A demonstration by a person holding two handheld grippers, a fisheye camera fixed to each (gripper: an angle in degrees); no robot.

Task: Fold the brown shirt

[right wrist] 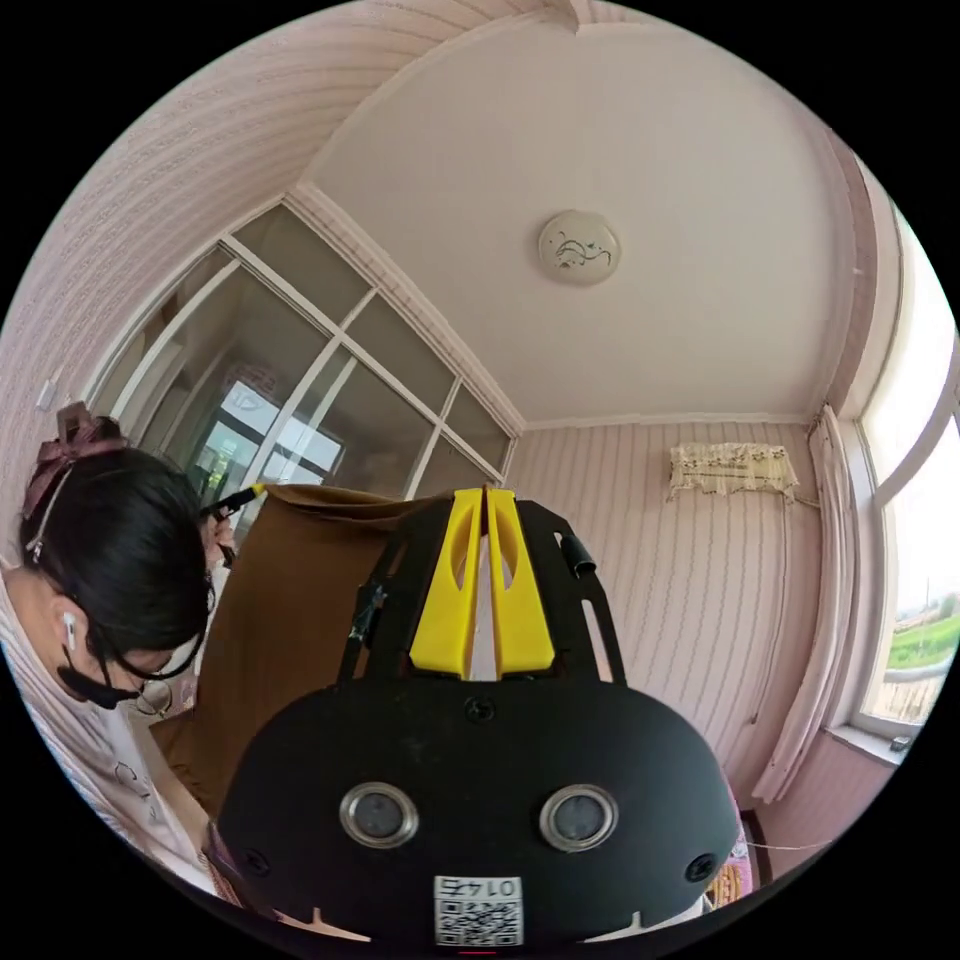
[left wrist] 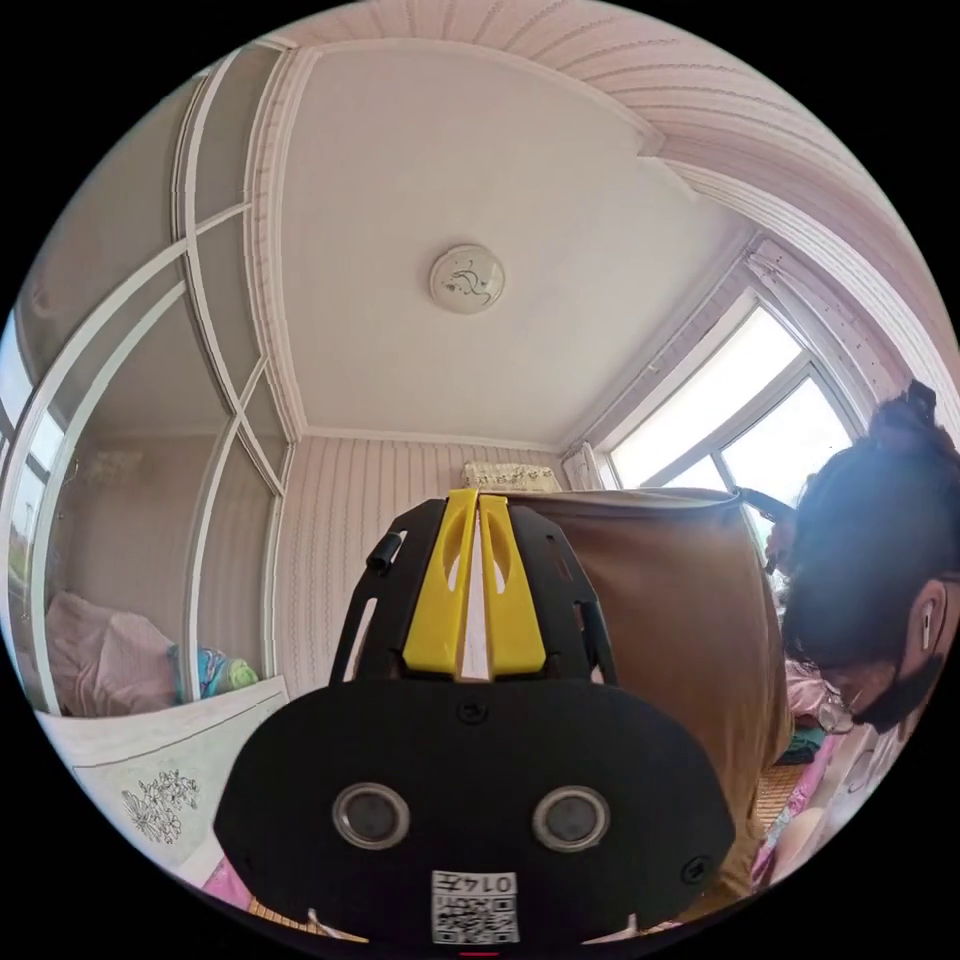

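While both cameras tilt up toward the pale ceiling, the brown cotton shirt point(left wrist: 660, 610) hangs in the air as a broad flat sheet, its top edge stretched level between the two tools. In the left gripper view, the left gripper point(left wrist: 478, 500) has its yellow plastic fingers point(left wrist: 440, 590) nearly pressed together, with a thin pale gap between them, and the shirt's top edge meets their tips; whether cloth is actually pinched there I cannot tell. The fabric drops away on the right of the black housing. In the right gripper view, the right gripper point(right wrist: 484, 495) shows the same near-closed yellow fingers point(right wrist: 445, 600), and the shirt point(right wrist: 290, 620) spreads to the left from their tips, again with the grip itself hidden. At the far corner of the cloth in that view, the left gripper's small yellow tip point(right wrist: 245, 495) holds the edge. A person's head of dark hair point(right wrist: 120, 560) sits just beside the hanging cloth. A round white ceiling lamp point(left wrist: 467, 279) is overhead, and a bright window point(left wrist: 740, 410) lies behind the shirt.
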